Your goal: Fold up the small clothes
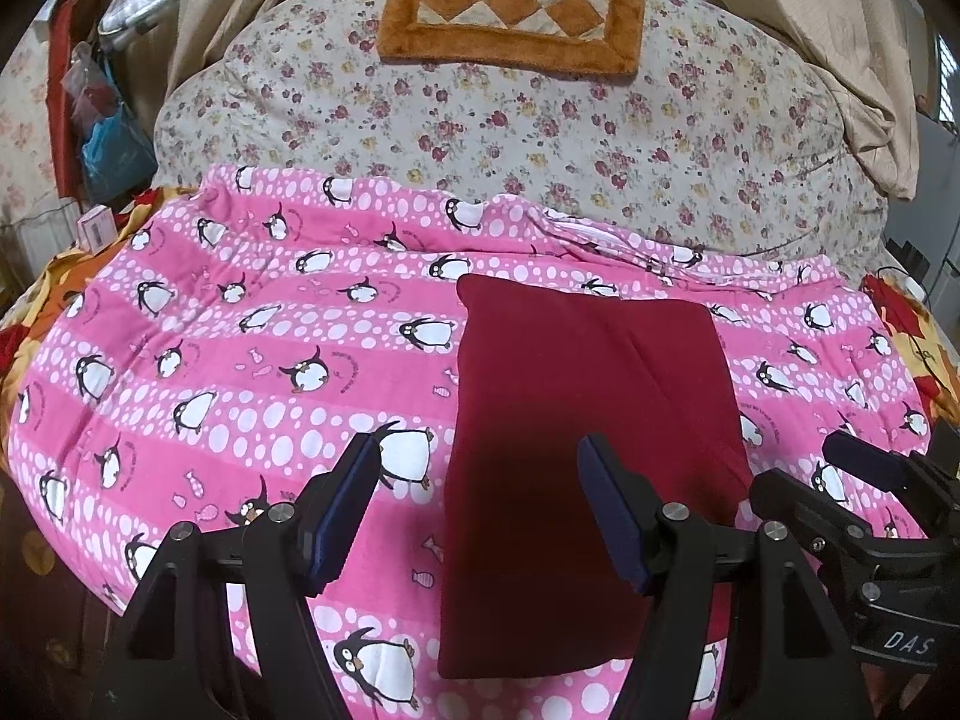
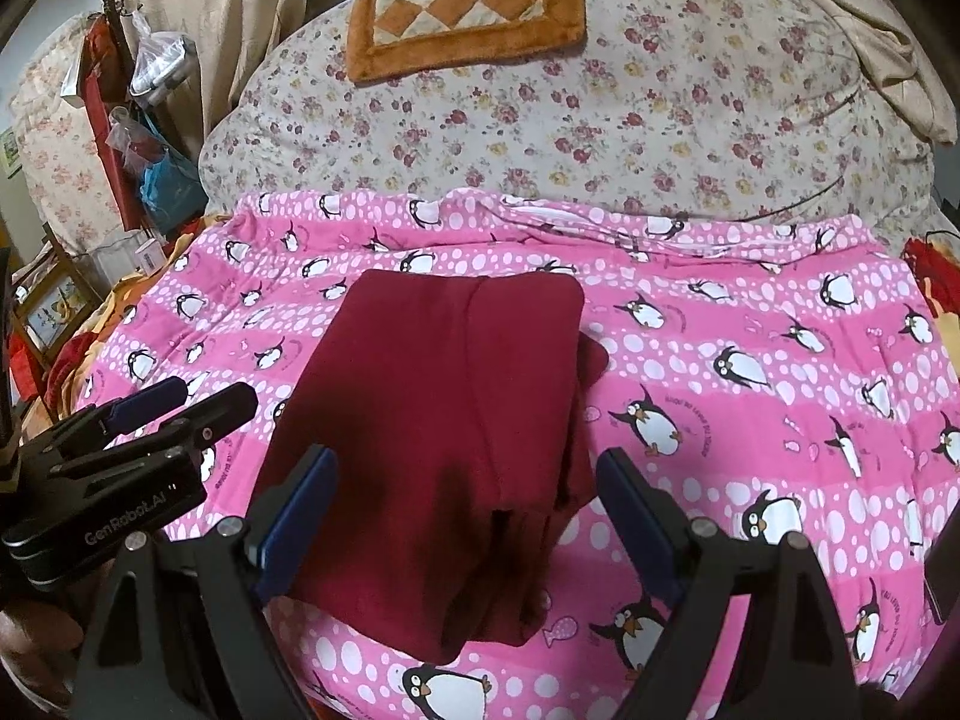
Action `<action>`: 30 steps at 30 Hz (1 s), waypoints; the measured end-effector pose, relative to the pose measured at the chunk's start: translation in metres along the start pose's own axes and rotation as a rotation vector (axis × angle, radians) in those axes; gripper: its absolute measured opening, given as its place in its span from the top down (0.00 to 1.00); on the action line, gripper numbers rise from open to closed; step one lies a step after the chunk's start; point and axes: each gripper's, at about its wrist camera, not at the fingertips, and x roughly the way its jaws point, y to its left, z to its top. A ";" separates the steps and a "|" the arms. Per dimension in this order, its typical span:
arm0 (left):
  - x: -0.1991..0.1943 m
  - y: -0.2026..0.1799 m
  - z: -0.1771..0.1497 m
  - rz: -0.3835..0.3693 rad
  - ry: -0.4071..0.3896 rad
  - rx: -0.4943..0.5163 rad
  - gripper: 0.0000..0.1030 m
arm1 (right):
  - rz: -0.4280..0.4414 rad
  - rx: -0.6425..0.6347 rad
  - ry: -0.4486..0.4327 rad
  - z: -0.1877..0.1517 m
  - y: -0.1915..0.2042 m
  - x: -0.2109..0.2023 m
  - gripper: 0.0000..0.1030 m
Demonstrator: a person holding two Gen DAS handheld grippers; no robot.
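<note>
On pink blanket [image 1: 240,360], folded garment [image 1: 570,450]

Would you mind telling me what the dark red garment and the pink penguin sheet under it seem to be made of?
The dark red garment looks like soft matte knit, perhaps fleece or cotton jersey: no sheen, rounded folded edges. The pink penguin sheet looks like printed woven cotton, flat and matte with fine creases; the fibre itself cannot be confirmed.
</note>
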 end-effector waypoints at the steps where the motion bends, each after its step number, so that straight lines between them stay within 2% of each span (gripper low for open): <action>1: 0.000 0.000 0.000 0.000 0.000 0.000 0.53 | 0.001 0.000 0.001 0.000 0.000 0.000 0.12; 30: 0.010 0.005 -0.005 0.005 0.011 0.011 0.53 | -0.005 0.014 0.037 -0.004 0.002 0.016 0.12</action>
